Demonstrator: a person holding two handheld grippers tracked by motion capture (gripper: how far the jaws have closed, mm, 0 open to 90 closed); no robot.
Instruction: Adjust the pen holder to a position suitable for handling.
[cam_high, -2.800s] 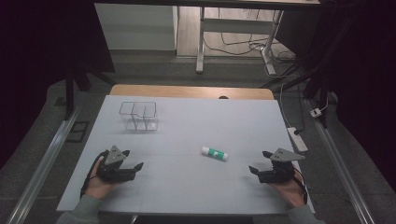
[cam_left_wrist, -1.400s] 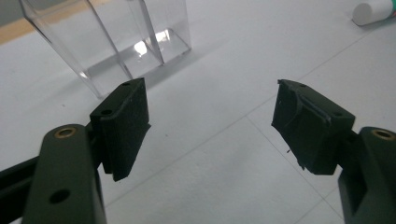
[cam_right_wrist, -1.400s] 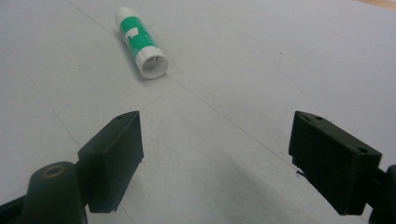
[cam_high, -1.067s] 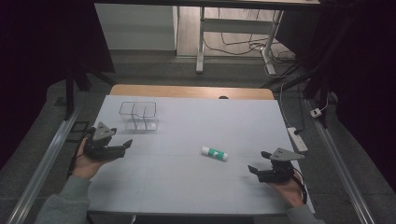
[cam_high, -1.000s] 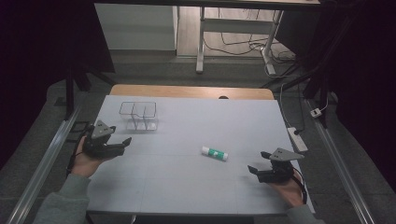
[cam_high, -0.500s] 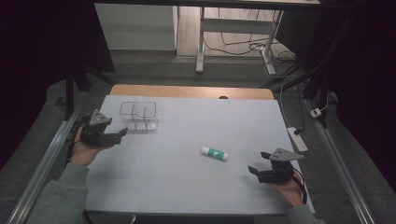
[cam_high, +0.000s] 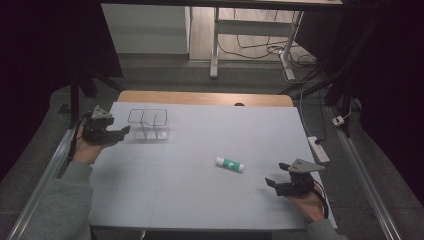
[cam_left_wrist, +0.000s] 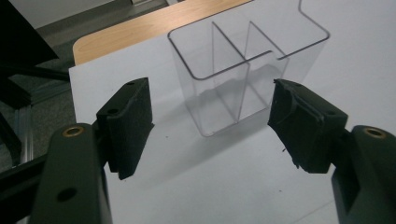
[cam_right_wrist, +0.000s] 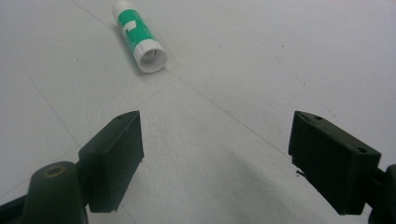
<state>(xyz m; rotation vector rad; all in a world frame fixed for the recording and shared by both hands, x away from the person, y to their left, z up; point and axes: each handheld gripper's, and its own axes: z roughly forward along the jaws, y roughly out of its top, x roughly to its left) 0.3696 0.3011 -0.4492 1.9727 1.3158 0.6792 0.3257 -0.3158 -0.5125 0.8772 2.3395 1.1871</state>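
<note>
My right claw (cam_high: 272, 183) sits low at the near right of the pale grey tabletop (cam_high: 200, 200), jaws spread wide, nothing between them. In the right gripper view that right claw (cam_right_wrist: 215, 154) hangs just over bare tabletop (cam_right_wrist: 261, 60), and the white glue stick with green label (cam_right_wrist: 140, 35) lies on its side ahead of the jaws, flat end facing me, clear of both pads. From the high view the glue stick (cam_high: 230, 164) lies near the middle of the tabletop, a bit to the right, between my two claws but nearer the right one, touching neither.

Further out on the left edge, my left claw (cam_high: 124, 131) is held up by the hand, jaws spread and empty, pointing at the clear plastic divided organiser box (cam_high: 148, 124) just beside it. In the left gripper view the left claw (cam_left_wrist: 210, 123) frames that organiser box (cam_left_wrist: 243, 70), which stands upright on the tabletop ahead of the pads with its inner dividers visible; the pads are not touching it as far as I can tell. Behind the box a strip of light wooden board (cam_high: 205, 97) runs along the far edge of the tabletop
</note>
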